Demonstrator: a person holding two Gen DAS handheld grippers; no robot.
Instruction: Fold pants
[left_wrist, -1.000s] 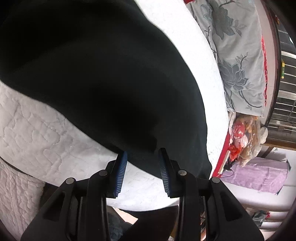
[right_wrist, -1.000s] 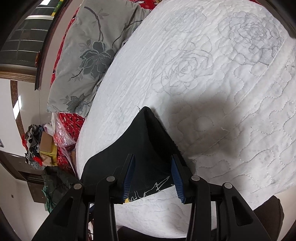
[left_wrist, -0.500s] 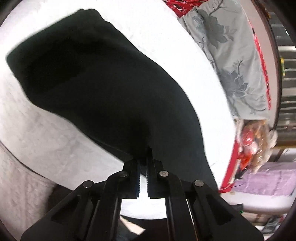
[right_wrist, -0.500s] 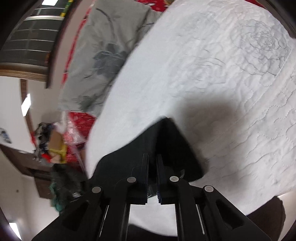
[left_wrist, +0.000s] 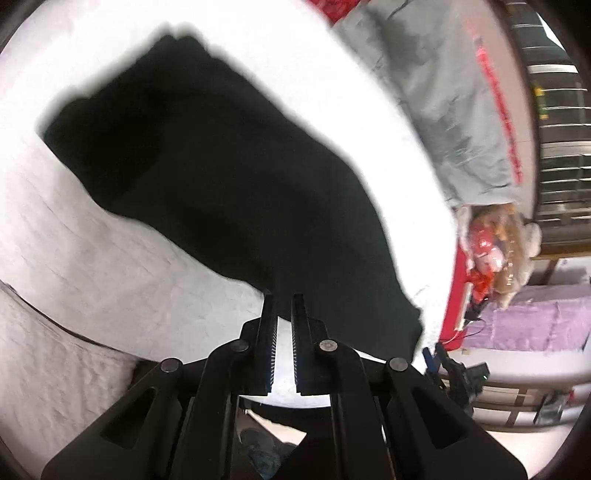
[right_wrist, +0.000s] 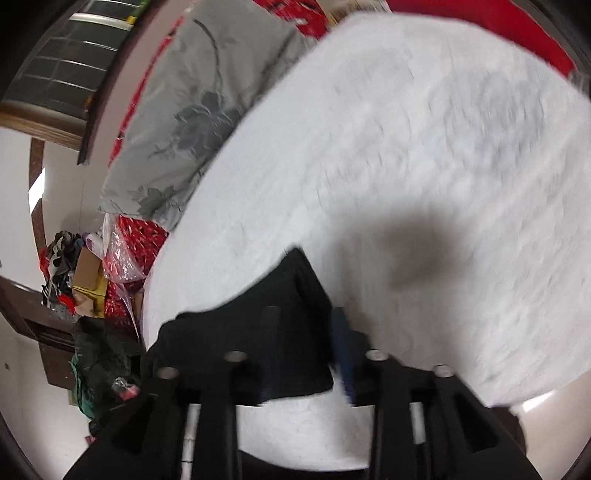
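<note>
White quilted bed (left_wrist: 92, 280) is blurred in both views. Black pants (left_wrist: 229, 184) are spread ahead of left tool (left_wrist: 284, 310), nearly closed, pinching their near edge. Right tool (right_wrist: 306, 332) is opening; pants corner lies between, contact obscured by blur.

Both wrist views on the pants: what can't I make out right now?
- Left wrist view: the left gripper is shut at the edge of the pants; whether cloth is pinched is unclear, black on black.
- Right wrist view: motion blur smears the right gripper, whose jaws are opening; its left finger merges with the pants.
- Both views: the pants are blurred, and neither view shows them whole.
</note>
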